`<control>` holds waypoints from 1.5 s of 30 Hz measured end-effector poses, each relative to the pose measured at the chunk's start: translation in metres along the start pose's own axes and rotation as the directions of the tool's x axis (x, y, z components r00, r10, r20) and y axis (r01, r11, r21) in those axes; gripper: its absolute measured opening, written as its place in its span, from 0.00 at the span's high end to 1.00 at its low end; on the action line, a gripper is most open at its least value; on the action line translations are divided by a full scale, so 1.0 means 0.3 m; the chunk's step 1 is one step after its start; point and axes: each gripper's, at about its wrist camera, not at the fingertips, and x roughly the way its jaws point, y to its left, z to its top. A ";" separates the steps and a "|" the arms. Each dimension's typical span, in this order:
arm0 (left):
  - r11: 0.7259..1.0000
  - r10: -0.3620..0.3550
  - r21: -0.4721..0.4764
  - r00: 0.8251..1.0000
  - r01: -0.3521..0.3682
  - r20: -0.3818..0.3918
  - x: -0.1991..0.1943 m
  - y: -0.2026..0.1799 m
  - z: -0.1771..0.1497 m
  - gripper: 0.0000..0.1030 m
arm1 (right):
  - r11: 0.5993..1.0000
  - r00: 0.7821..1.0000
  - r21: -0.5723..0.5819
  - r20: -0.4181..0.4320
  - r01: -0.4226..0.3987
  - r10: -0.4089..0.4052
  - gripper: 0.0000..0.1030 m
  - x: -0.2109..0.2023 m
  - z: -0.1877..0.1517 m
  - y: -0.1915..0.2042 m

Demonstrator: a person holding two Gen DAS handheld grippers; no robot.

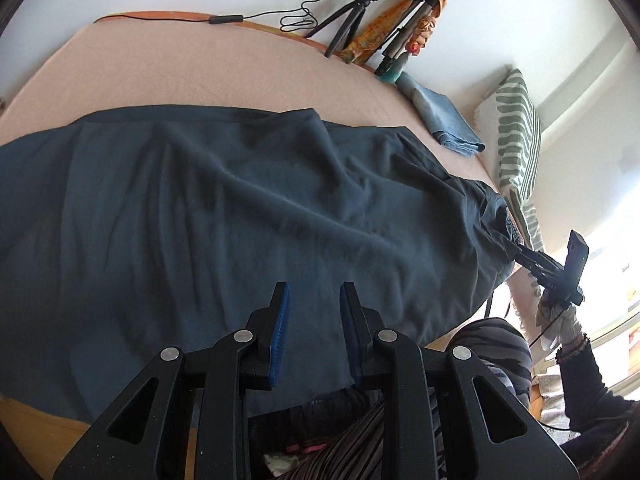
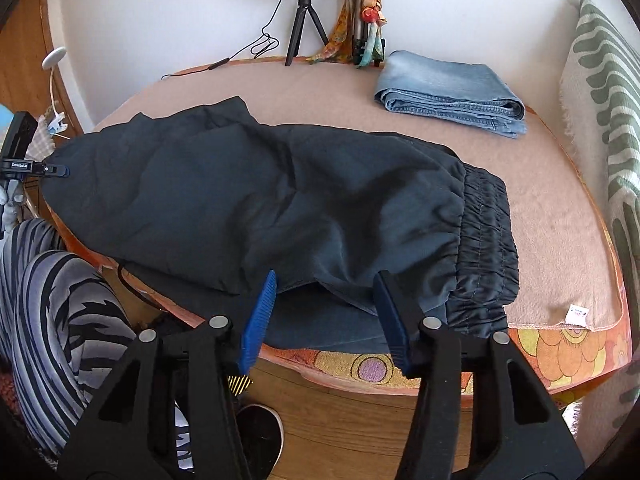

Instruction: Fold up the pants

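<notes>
Dark navy pants (image 1: 224, 208) lie folded lengthwise across the pink-covered table (image 1: 168, 68), wrinkled, with the elastic waistband (image 2: 486, 240) at the right end. My left gripper (image 1: 314, 292) is open and empty, hovering over the near edge of the pants. My right gripper (image 2: 326, 280) is open and empty at the near edge by the waistband; it also shows in the left wrist view (image 1: 520, 254), touching the waist end. The left gripper shows in the right wrist view (image 2: 60, 170) at the leg end.
Folded blue jeans (image 2: 452, 92) lie at the table's back right. A ring light tripod (image 2: 304, 20) and scarves (image 2: 368, 8) stand against the wall. A striped green pillow (image 2: 608, 128) is at the right. The person's striped legs (image 2: 60, 312) are at the table's front.
</notes>
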 end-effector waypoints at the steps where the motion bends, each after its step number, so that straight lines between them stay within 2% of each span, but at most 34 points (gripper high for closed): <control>1: 1.000 0.001 -0.012 1.000 -0.001 -0.001 0.002 0.017 -0.007 0.78 | 1.000 1.000 -0.010 -0.015 0.007 -0.007 0.67 0.011 0.006 0.003; 2: 1.000 0.005 -0.024 1.000 -0.005 -0.001 0.004 0.036 -0.014 0.78 | 1.000 0.999 -0.020 -0.033 0.010 -0.011 0.86 0.022 0.011 0.009; 3: 0.999 0.011 -0.035 1.000 -0.011 -0.002 0.008 0.052 -0.019 0.77 | 1.000 0.999 -0.026 -0.050 0.015 -0.016 0.93 0.031 0.014 0.012; 5: 0.998 0.019 -0.055 1.000 -0.019 -0.005 0.006 0.093 -0.035 0.78 | 0.998 0.997 -0.052 -0.067 0.024 -0.028 0.95 0.022 0.004 0.036; 7: 0.997 -0.012 -0.076 1.000 0.013 0.014 -0.012 0.130 -0.048 0.78 | 0.997 0.996 -0.077 -0.083 0.031 -0.037 0.96 0.001 -0.023 0.054; 10: 0.997 -0.002 -0.082 1.000 0.005 0.029 -0.033 0.154 -0.052 0.78 | 0.993 0.983 -0.108 -0.171 0.054 -0.072 0.96 0.010 -0.075 0.053; 13: 0.995 0.001 -0.102 0.999 0.004 0.046 -0.054 0.176 -0.057 0.78 | 0.996 0.984 -0.070 -0.164 0.057 -0.068 0.95 -0.025 -0.057 0.043; 16: 0.992 -0.002 -0.123 0.997 0.012 0.083 -0.090 0.193 -0.065 0.78 | 0.999 0.997 0.003 -0.076 -0.033 0.034 0.84 -0.109 0.017 0.024; 18: 0.993 0.017 -0.122 0.993 -0.002 0.120 -0.127 0.197 -0.073 0.78 | 0.998 0.998 0.023 -0.013 -0.057 0.057 0.51 -0.141 0.090 0.023; 19: 0.993 0.032 -0.120 0.990 -0.015 0.140 -0.146 0.201 -0.078 0.78 | 0.997 0.997 0.027 0.015 -0.076 0.075 0.47 -0.145 0.130 0.027; 24: 0.986 0.116 -0.140 0.973 -0.089 0.200 -0.216 0.246 -0.097 0.78 | 0.983 0.983 0.034 0.044 -0.179 0.177 0.46 -0.035 0.347 0.072; 28: 0.973 0.195 -0.166 0.955 -0.159 0.224 -0.244 0.303 -0.098 0.78 | 0.965 0.969 0.091 0.004 -0.245 0.246 0.46 0.165 0.494 0.107; 31: 0.964 0.226 -0.197 0.945 -0.182 0.236 -0.259 0.358 -0.089 0.78 | 0.937 0.949 0.172 -0.034 -0.304 0.314 0.43 0.329 0.569 0.120; 36: 0.952 0.272 -0.209 0.930 -0.223 0.247 -0.273 0.410 -0.075 0.78 | 0.922 0.931 0.213 -0.101 -0.323 0.350 0.41 0.539 0.664 0.188; 42: 0.949 0.280 -0.218 0.925 -0.226 0.259 -0.275 0.439 -0.078 0.78 | 0.930 0.920 0.180 -0.174 -0.321 0.351 0.41 0.680 0.713 0.274; 43: 0.949 0.278 -0.221 0.925 -0.223 0.259 -0.275 0.443 -0.079 0.78 | 0.931 0.919 0.176 -0.181 -0.321 0.351 0.42 0.694 0.716 0.287; 44: 0.950 0.275 -0.222 0.926 -0.220 0.259 -0.274 0.445 -0.081 0.78 | 0.929 0.917 0.177 -0.179 -0.326 0.356 0.56 0.698 0.715 0.291; 45: 0.950 0.277 -0.220 0.926 -0.222 0.258 -0.274 0.446 -0.082 0.78 | 0.926 0.914 0.176 -0.179 -0.335 0.365 0.81 0.701 0.717 0.305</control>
